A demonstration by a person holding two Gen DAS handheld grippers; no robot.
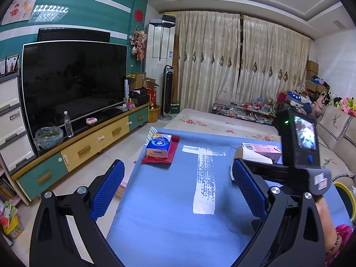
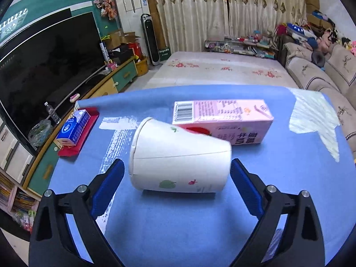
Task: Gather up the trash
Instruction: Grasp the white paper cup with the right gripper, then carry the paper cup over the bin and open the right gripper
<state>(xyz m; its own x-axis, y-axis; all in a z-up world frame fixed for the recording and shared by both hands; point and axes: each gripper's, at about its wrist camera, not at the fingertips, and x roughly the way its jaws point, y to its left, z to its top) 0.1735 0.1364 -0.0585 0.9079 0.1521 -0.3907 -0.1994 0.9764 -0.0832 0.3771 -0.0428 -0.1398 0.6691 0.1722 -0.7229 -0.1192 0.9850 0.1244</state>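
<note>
On the blue-covered table point(image 1: 169, 200), seen from the left wrist, the left gripper point(image 1: 178, 189) hovers with jaws apart and empty; a tissue pack point(image 1: 159, 145) lies near the far left edge. From the right wrist, the right gripper point(image 2: 176, 187) brackets a tipped paper cup point(image 2: 178, 158), jaws wide, apparently not touching it. A pink carton point(image 2: 224, 120) lies just behind.

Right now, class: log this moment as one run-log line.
right gripper: open, astride paper cup | cup: on its side, blue table | pink carton: behind cup | left gripper: open, empty
</note>
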